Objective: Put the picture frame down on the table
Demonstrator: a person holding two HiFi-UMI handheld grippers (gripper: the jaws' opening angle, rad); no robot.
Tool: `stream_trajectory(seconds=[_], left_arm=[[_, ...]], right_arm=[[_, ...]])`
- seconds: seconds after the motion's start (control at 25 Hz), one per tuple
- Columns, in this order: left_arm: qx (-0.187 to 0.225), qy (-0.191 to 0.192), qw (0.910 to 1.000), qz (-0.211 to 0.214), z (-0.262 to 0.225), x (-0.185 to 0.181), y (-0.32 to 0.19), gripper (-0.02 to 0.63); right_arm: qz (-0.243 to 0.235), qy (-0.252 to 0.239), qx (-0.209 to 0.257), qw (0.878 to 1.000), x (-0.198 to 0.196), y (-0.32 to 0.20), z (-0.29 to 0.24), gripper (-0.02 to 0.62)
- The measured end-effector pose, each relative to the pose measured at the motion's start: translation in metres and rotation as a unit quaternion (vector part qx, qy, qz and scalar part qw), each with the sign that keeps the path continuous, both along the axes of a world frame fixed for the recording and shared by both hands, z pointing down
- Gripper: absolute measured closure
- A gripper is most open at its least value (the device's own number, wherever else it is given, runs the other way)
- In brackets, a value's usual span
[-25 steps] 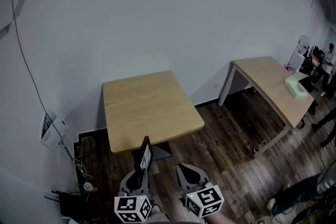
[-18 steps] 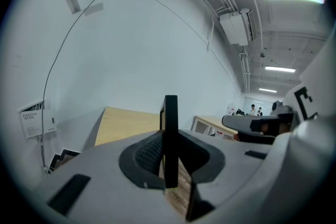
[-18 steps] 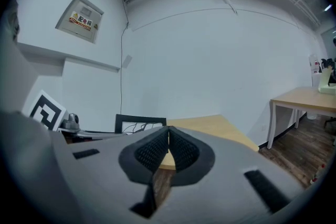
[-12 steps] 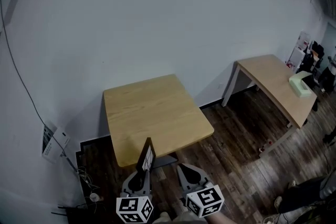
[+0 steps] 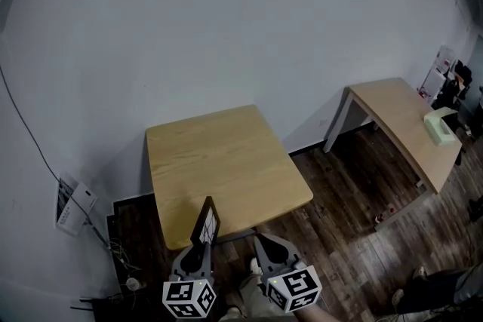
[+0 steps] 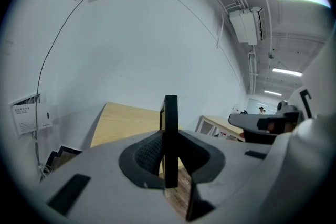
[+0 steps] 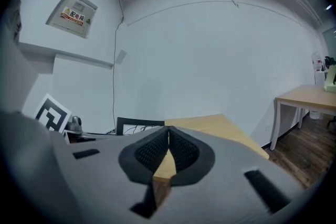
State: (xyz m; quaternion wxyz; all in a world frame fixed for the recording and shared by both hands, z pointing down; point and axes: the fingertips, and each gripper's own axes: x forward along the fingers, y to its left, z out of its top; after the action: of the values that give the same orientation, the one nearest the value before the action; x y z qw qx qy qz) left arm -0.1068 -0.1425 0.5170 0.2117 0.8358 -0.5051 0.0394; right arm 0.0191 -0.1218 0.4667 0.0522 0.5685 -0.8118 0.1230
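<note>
My left gripper [image 5: 200,251] is shut on a small dark picture frame [image 5: 206,223], which stands upright and edge-on between its jaws [image 6: 170,139]. The frame hangs just before the near edge of a square light-wood table [image 5: 219,162], seen also in the left gripper view [image 6: 123,120]. My right gripper [image 5: 266,249] sits beside the left one, shut with nothing between its jaws [image 7: 168,149]. In the right gripper view the wooden table [image 7: 210,126] lies ahead, past the jaws.
A second wooden table [image 5: 404,124] stands at the right with a pale green box [image 5: 441,124] on it. Dark wood floor [image 5: 339,215] runs between the tables. A white wall [image 5: 226,26] backs both. Cables and a paper sign [image 5: 72,203] sit low at the left.
The view has moved toward the square table, whose near edge now lies closer to the held frame. Both grippers keep their places and stay shut.
</note>
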Motion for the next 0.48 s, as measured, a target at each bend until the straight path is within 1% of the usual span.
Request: stream_trajectory(seconds=[0.2,0.48], left_arm=[[-0.016,0.005,0.9997,-0.020,0.011,0.009,-0.034,0.545],[-0.040,0.015,0.9967,-0.069,0.024,0.028,-0.081,0.545]], right_arm=[[-0.036,0.011,-0.015,0.999,0.009,-0.042,0.008,0.595],[-0.081,0.031,-0.003,0.996,0.034,-0.103,0.007,0.595]])
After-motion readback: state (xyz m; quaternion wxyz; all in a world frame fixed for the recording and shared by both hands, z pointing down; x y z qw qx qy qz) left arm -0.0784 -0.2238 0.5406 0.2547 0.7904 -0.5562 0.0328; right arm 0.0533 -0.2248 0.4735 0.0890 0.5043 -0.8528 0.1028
